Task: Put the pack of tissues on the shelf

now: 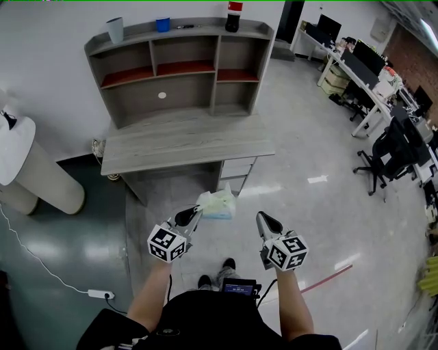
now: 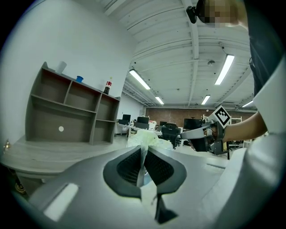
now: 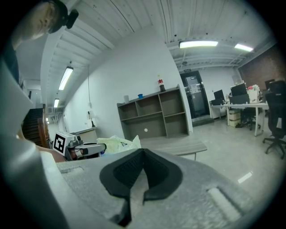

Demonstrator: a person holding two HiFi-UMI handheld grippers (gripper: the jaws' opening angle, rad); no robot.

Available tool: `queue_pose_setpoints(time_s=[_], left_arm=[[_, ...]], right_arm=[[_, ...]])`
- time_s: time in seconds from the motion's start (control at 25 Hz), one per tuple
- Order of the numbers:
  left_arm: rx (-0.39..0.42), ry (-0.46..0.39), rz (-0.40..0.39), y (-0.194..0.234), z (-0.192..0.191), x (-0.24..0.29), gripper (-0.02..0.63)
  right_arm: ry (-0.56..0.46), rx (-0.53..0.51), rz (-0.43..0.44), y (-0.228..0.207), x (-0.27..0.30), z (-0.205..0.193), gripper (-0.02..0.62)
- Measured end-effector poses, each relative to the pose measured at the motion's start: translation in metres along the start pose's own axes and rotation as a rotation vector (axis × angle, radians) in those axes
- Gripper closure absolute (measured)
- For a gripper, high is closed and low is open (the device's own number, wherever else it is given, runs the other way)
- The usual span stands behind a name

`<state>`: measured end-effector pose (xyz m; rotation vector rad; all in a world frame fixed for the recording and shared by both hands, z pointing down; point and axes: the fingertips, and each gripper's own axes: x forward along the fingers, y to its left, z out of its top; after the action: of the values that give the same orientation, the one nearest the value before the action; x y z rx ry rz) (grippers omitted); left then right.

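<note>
Farthest off, a grey desk (image 1: 185, 140) stands against the white wall and carries the shelf (image 1: 179, 68), an open unit of compartments, some of them lined in red. The whole unit stands well apart from both grippers, far and a little to the left.

Nearer, the pack of tissues (image 1: 217, 203) hangs in the air over the floor, on the near side of the desk's front edge. It juts out on the far, right side of the left gripper (image 1: 194, 217), so it already leads toward the shelf. Its long axis seems to run across from left to right, though the crumpled pale green wrapper makes that uncertain.

The left gripper view shows those jaws pinched almost together on a thin fold of the wrapper (image 2: 143, 161), with the bulk of the pack beyond the fingertips. The right gripper (image 1: 263, 219) is level with it, just to the right of the pack and not touching it. Its jaws meet with nothing between them, so the left hand alone carries the load.

On the shelf's top stand a grey cup (image 1: 116, 29), a blue cup (image 1: 162, 24) and a dark bottle (image 1: 233, 16) with a red label. No writing on the label or the wrapper is legible.
</note>
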<state>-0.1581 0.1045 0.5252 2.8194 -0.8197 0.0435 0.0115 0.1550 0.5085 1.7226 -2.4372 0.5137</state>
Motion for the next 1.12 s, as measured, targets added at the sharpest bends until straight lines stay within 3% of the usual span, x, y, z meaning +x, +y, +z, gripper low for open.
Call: queue_pose_setpoints(time_s=[0.44, 1.12], left_arm=[[0.013, 0.021, 0.006, 0.022, 0.000, 0.043, 0.594], [0.032, 0.023, 0.077, 0.064, 0.029, 0.161, 0.594]], right_arm=[[-0.008, 0.006, 0.042, -0.031, 0.048, 0.012, 0.597], [-0.004, -0.009, 0.131, -0.130, 0.125, 0.060, 0.597]])
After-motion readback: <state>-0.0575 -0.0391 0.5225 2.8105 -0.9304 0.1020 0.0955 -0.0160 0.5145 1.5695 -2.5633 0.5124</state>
